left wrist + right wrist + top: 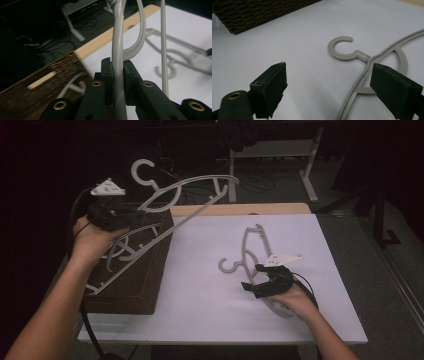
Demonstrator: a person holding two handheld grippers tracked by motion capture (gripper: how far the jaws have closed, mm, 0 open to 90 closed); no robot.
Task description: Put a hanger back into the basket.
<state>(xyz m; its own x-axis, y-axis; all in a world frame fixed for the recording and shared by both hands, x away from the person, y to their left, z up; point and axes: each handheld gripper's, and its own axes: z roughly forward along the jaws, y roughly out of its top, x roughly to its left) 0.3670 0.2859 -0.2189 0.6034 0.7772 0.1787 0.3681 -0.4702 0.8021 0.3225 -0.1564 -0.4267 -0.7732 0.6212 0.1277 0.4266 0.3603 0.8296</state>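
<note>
My left gripper (pixel 140 213) is shut on the shoulder of a grey plastic hanger (pixel 200 182) and holds it in the air above a brown wicker basket (pixel 150 275). Seen from the left gripper view, the pads of the left gripper (pixel 117 67) press on the held hanger's arm (pixel 117 37). Another grey hanger (pixel 120 251) lies in the basket. A third hanger (pixel 247 247) lies flat on the white tabletop (pixel 200 285). My right gripper (pixel 253 281) stands open over it. In the right gripper view its jaws (pixel 329 70) are wide apart, beside the hook of this hanger (pixel 342 48).
The basket (pixel 37 100) takes up the table's left side. A wooden strip (pixel 240 209) runs along the far edge. Behind it stand a white table frame (pixel 310 175) and floor cables. Bare white surface lies between basket and right hand.
</note>
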